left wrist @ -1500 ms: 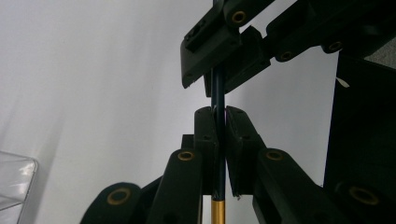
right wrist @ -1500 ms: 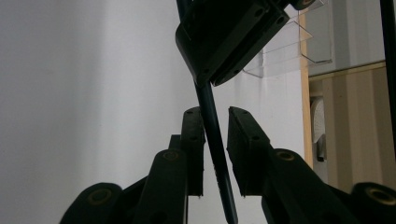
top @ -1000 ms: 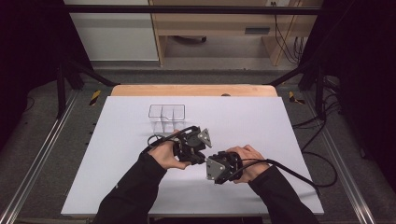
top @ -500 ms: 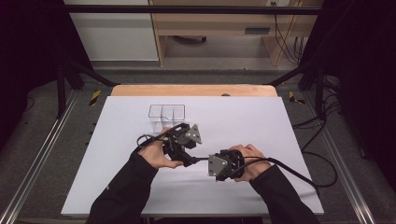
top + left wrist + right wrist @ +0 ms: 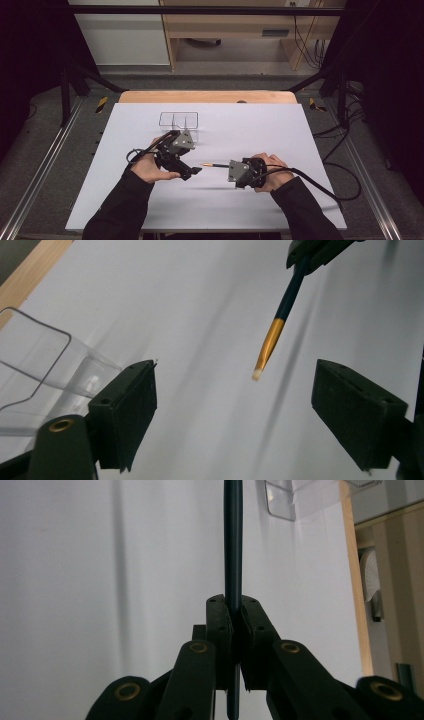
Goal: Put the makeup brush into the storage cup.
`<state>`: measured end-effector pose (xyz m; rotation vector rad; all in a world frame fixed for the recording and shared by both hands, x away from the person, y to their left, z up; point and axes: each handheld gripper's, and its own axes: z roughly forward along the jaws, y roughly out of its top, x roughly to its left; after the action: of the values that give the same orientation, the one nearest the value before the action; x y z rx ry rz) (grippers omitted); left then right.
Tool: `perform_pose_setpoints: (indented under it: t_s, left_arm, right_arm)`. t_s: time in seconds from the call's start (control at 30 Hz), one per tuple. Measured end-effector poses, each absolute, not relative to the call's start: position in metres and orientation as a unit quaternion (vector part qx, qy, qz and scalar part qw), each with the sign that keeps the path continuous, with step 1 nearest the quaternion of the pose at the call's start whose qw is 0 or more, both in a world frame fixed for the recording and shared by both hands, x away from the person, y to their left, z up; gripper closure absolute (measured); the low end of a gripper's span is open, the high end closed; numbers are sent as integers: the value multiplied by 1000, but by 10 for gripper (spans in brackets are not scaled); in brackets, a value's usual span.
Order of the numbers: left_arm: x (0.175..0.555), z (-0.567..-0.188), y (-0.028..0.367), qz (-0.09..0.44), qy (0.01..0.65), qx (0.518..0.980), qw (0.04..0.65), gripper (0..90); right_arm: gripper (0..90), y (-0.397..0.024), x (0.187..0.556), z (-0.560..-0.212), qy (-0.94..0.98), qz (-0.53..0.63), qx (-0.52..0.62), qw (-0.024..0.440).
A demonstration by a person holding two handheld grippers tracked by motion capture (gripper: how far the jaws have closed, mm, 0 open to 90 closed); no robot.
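A thin brush (image 5: 212,164) with a dark blue handle, gold ferrule and pale tip sticks out level to the left from my right gripper (image 5: 227,166), which is shut on its handle (image 5: 233,540). The jaws (image 5: 233,610) clamp the handle from both sides. My left gripper (image 5: 192,172) sits just left of the brush tip. Its jaws have just been opening and now stand wide apart (image 5: 235,390). The brush tip (image 5: 280,320) hangs ahead of them, touching neither pad.
A clear plastic container (image 5: 178,120) with compartments stands on the white table sheet (image 5: 260,125) just behind the left hand, and it appears again, container (image 5: 45,360), beside the left jaw. Cables trail from both grippers. A wooden strip (image 5: 207,96) edges the far side.
The left gripper has let go of the brush, opened its jaws and drawn away to the left. The right gripper has stayed put, still clamped on the handle.
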<state>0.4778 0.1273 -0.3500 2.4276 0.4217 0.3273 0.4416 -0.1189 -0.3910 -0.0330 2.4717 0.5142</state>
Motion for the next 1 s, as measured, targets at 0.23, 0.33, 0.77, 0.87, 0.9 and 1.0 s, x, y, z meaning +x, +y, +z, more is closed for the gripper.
perform_pose_setpoints:
  t_s: [0.23,0.33,0.77,0.87,0.9,1.0]
  left_arm:
    - [475,-356,140,139,192,904,356,152]
    - [472,-359,143,146,202,895,370,146]
    - [466,-375,155,168,245,859,417,138]
    - [464,-378,156,170,252,852,426,139]
    - [463,-379,156,170,254,849,431,141]
    - [462,-381,157,173,261,841,441,143]
  right_arm:
    - [848,-130,443,-394,932,208,26,297]
    - [848,-134,444,-395,931,216,40,292]
    - [848,-145,445,-402,918,268,91,278]
    - [848,-148,445,-404,912,286,103,275]
    - [848,-149,445,-405,910,292,109,272]
    - [849,-151,445,-407,903,311,128,266]
